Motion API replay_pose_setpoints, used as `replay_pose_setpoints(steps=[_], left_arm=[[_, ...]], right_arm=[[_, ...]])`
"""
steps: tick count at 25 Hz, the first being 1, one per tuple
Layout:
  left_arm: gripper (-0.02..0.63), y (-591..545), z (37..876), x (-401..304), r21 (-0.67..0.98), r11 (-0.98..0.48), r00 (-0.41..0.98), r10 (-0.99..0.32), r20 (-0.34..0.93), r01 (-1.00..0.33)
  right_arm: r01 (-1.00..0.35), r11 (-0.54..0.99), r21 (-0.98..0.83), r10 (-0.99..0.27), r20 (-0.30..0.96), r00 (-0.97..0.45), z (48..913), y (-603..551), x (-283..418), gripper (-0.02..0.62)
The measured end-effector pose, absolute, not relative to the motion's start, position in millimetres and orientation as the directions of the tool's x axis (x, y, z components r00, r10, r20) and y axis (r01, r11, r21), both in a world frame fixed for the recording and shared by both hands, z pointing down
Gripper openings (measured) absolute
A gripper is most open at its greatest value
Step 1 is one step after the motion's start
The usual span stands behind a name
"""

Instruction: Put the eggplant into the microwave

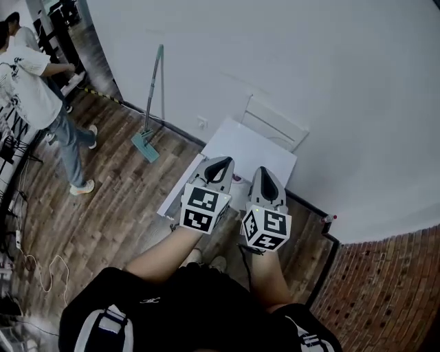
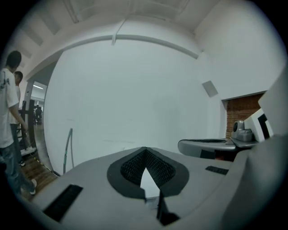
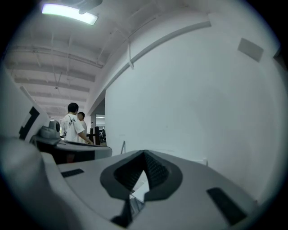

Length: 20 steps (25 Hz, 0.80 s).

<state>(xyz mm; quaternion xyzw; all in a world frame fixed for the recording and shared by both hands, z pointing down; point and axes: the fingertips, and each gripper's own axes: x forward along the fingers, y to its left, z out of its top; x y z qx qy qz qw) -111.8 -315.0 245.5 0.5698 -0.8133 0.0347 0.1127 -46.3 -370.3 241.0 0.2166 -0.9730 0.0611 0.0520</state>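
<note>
Head view
- Arm pose: both bare forearms (image 1: 161, 256) rise from the lower frame, side by side and close to the body, each hand under a gripper.
- Left gripper (image 1: 220, 165): nose points away from the person, above the near edge of a white table (image 1: 254, 148).
- Right gripper (image 1: 265, 173): just beside the left one, apart from it, on the same heading.
- Markings: each marker cube (image 1: 203, 208) bears black-and-white square patterns (codes, not lettering).
- Table top: a small dark-reddish patch (image 1: 238, 180) shows between the two grippers; too covered to identify.
- Surroundings: white chair (image 1: 275, 124) against the white wall (image 1: 309, 69); a mop (image 1: 148, 141) leans on that wall; a person (image 1: 34, 89) in a white T-shirt stands far left on the wooden floor (image 1: 117, 206); the shirt print is too small to read.

Left gripper view
- Tool state: jaws closed tip to tip, nothing clamped; wall shows through the small gap below the tips.
- Also seen: the right gripper's body at right, brick wall (image 2: 243, 112) behind it.

Right gripper view
- Tool state: jaws closed tip to tip, nothing held.
- Also seen: two people (image 3: 72, 126) at left, a ceiling light (image 3: 69, 12).

Task items
- Eggplant and microwave: not identifiable in any view.
</note>
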Motion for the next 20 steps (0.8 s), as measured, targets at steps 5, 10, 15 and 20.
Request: replay_pose_setpoints(steps=[5, 10, 15, 20], left_arm=[[0.000, -304, 244, -107, 0.070, 0.364, -0.339, -0.911, 0.233, -0.929], [0.000, -305, 238, -108, 0.069, 0.369, -0.346, -0.911, 0.225, -0.927], [0.000, -309, 230, -114, 0.023, 0.383, -0.371, -0.906, 0.204, -0.923], [0.000, -312, 228, -115, 0.037, 0.383, -0.369, -0.908, 0.201, -0.923]], right_arm=[[-0.410, 0.907, -0.098, -0.398, 0.118, -0.910, 237, -366, -42, 0.006], [-0.408, 0.907, -0.105, -0.398, 0.105, -0.911, 229, -372, -42, 0.006], [-0.400, 0.912, -0.088, -0.392, 0.100, -0.915, 226, -377, -45, 0.006], [-0.395, 0.915, -0.085, -0.388, 0.096, -0.917, 224, -380, -44, 0.006]])
